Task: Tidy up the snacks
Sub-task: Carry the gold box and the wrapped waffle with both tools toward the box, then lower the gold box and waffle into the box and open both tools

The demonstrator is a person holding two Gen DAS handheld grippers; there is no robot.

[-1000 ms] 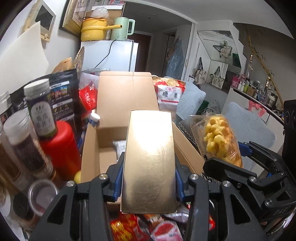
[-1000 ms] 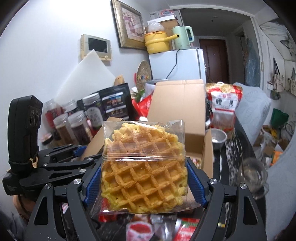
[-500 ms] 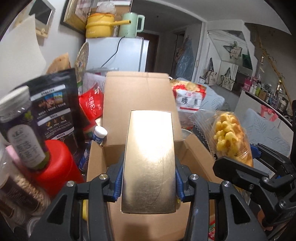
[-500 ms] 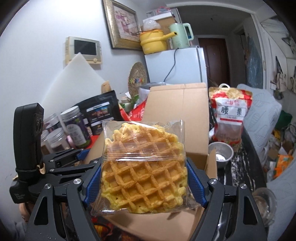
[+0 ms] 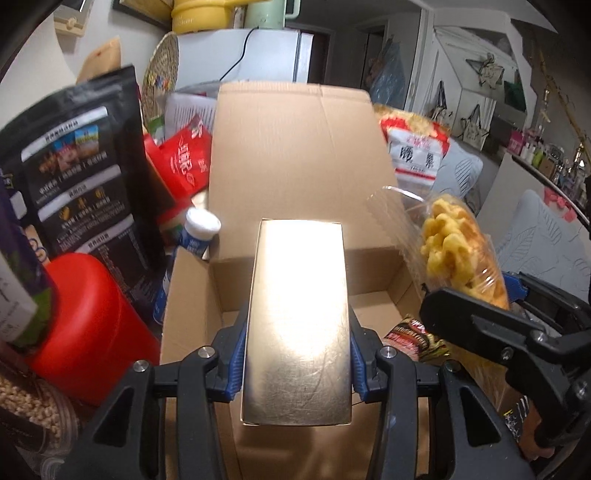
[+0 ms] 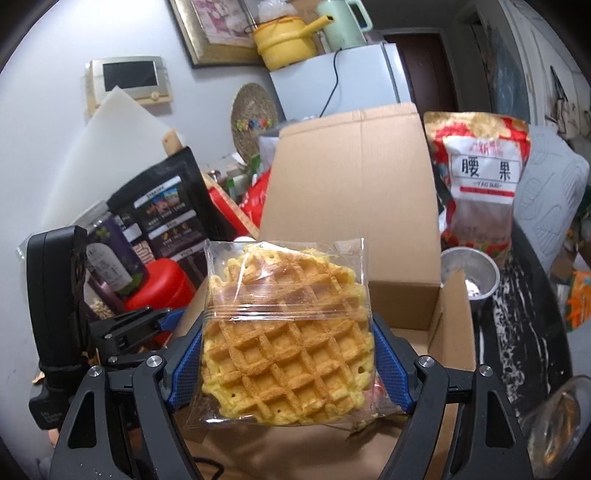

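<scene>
A gold box [image 5: 298,317] is pinched between the blue pads of the left tongs [image 5: 297,360], one pad pressed against each long side. The box is held lengthwise, tilted forward and down, above the open cardboard carton [image 5: 295,155], whose rear flap is raised upright behind it. A dark snack packet [image 5: 413,334] can be seen lying on the carton floor, to the right of the box.

A waffle in a clear wrapper [image 6: 286,332] is gripped by the right tongs [image 6: 288,363], the pads being set wide against its two edges. It is held flat-side to the camera, over the near part of the same carton [image 6: 351,206]. In the left wrist view the waffle [image 5: 461,254] and the right tongs [image 5: 513,295] are seen just right of the gold box, above the carton's right wall; in the right wrist view the left tongs [image 6: 162,321] are seen at lower left.

Left of the carton, a black pouch [image 5: 85,173], a red container [image 5: 92,328], a red bag [image 5: 184,162] and a small white-capped bottle [image 5: 199,232] are crowded together. A bag of cashews [image 6: 480,184] is stood to the right of the carton, with a small metal cup [image 6: 469,275] in front of it on the dark worktop [image 6: 517,332]. A white fridge [image 6: 340,88] is placed behind, with a yellow pot [image 6: 284,40] and a green kettle [image 6: 343,22] on top.
</scene>
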